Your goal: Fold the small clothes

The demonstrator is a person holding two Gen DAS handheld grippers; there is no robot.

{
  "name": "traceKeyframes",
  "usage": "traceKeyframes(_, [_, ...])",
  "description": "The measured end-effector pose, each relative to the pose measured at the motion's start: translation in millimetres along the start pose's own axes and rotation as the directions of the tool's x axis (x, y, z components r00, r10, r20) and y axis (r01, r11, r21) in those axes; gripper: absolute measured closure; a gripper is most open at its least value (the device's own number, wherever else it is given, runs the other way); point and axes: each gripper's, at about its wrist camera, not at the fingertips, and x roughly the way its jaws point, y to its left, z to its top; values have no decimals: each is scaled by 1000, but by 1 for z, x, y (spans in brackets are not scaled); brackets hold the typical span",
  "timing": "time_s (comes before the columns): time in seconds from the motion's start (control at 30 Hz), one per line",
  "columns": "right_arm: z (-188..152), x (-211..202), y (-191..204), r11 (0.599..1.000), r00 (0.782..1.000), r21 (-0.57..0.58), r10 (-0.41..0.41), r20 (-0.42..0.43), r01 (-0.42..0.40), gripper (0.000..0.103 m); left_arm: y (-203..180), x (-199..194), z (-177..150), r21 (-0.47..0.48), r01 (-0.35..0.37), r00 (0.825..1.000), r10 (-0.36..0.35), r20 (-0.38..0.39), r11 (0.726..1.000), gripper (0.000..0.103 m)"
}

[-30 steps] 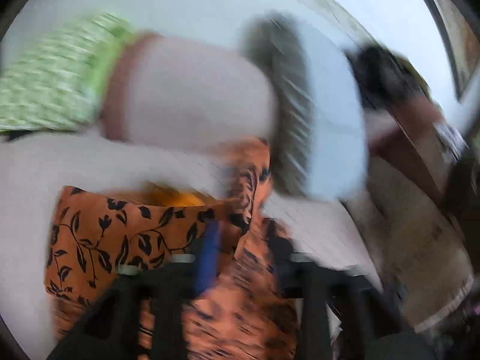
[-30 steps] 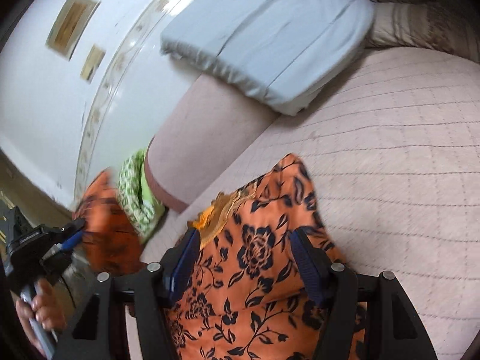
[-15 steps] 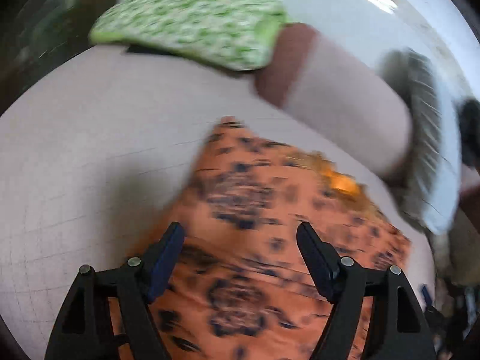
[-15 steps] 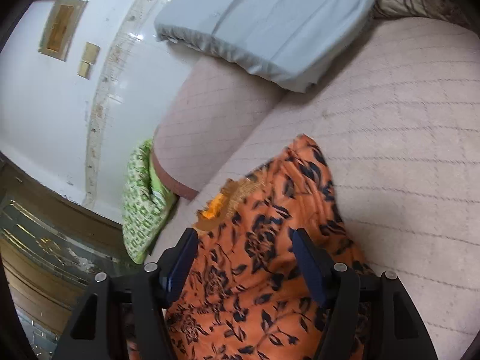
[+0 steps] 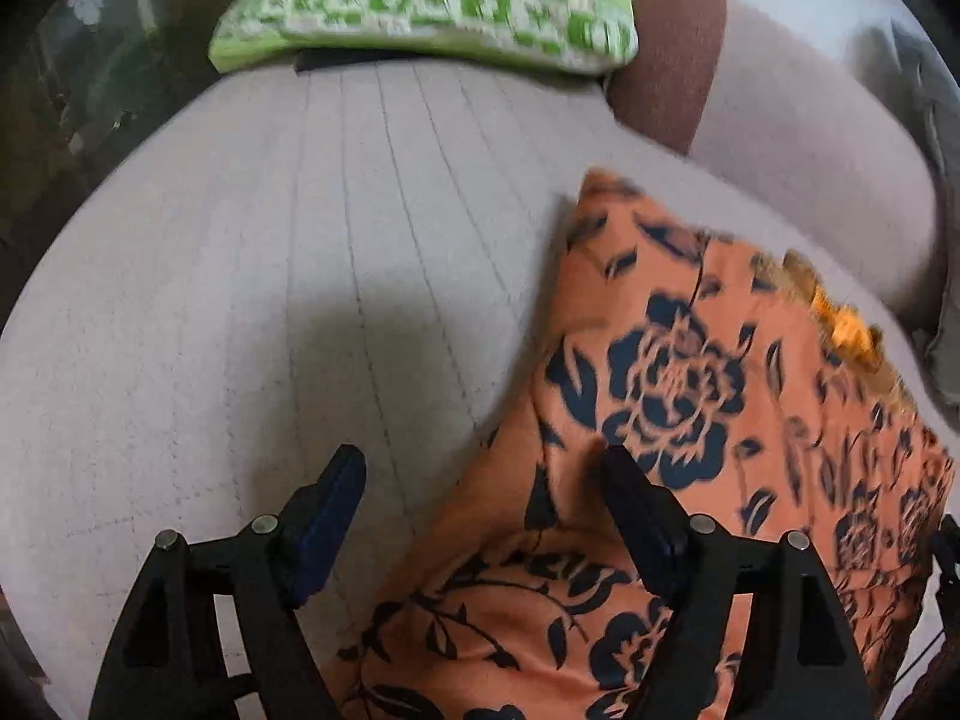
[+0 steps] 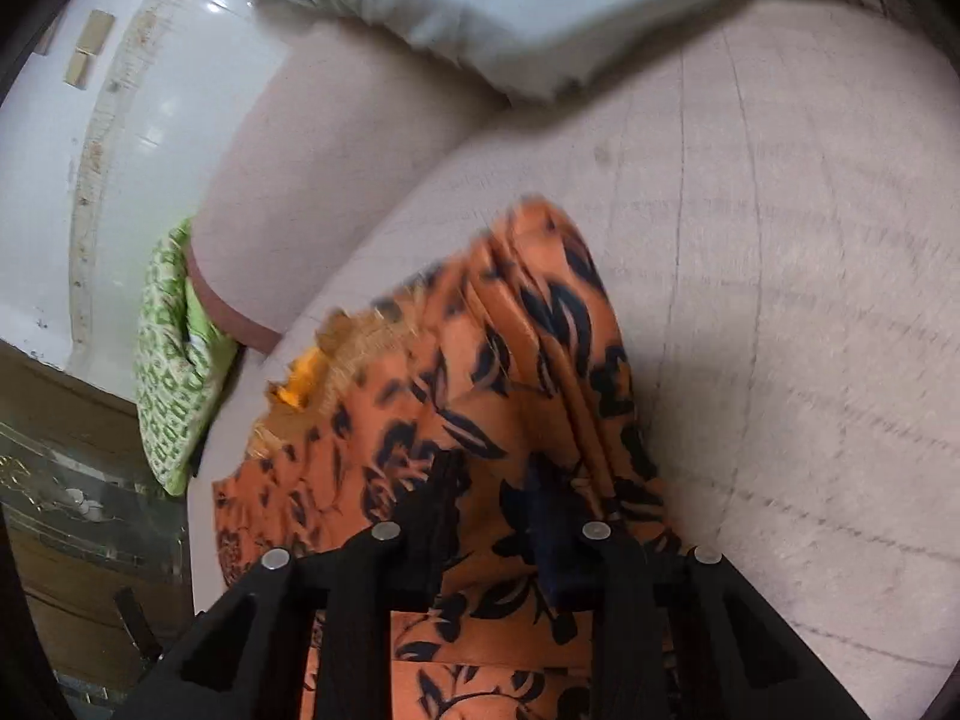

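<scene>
An orange garment with black flowers (image 5: 672,360) lies on the pale quilted sofa seat (image 5: 300,240), its gold-trimmed neckline toward the backrest. My left gripper (image 5: 480,459) hangs low over the garment's left edge. Its jaws are opening: one finger is over bare seat, the other over the cloth, and nothing is pinched. In the right wrist view the same garment (image 6: 480,372) is gathered into pleats. My right gripper (image 6: 495,468) is closing, with a bunched fold of the cloth pressed between its fingers.
A green and white patterned pillow (image 5: 432,0) lies at the sofa's far end by the brown-banded armrest (image 5: 672,60). A grey-blue cushion (image 6: 510,0) leans on the backrest (image 6: 336,168). Behind are a white wall (image 6: 120,120) and dark glass-fronted furniture (image 6: 72,510).
My left gripper came down from holding raised cloth to just above the seat and spread its jaws, letting the garment go. The right jaws drew together on the cloth, which now bunches.
</scene>
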Motion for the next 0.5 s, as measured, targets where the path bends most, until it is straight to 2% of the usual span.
traceKeyframes(0.07, [6,-16,3,999,995,-36,29,92,-26,77,-4,-12,0,6,38,999,-38,39,999,22])
traceKeyframes(0.17, [19,-16,4,995,989,-52,88,123,-83,77,-18,-17,-4,54,57,997,-60,50,997,22])
traceKeyframes(0.23, [26,-6,6,995,991,-60,89,103,-83,77,-29,-12,-7,82,61,997,-64,34,995,22])
traceKeyframes(0.3, [31,14,7,994,995,-73,89,41,-86,75,-36,-5,-10,114,42,999,-42,-3,993,22])
traceKeyframes(0.33, [32,23,13,994,998,-95,56,20,-54,75,-38,0,-12,127,25,1000,-22,-22,992,22])
traceKeyframes(0.4, [31,37,12,985,994,-140,-105,6,105,86,-39,14,-14,129,-1,998,8,-54,992,19])
traceKeyframes(0.47, [30,38,5,988,993,-98,-116,-1,116,96,-31,16,-11,91,11,998,-5,-67,996,18])
traceKeyframes(0.5, [29,34,4,987,990,-78,-141,-18,140,96,-29,16,-9,80,8,997,-2,-71,997,18])
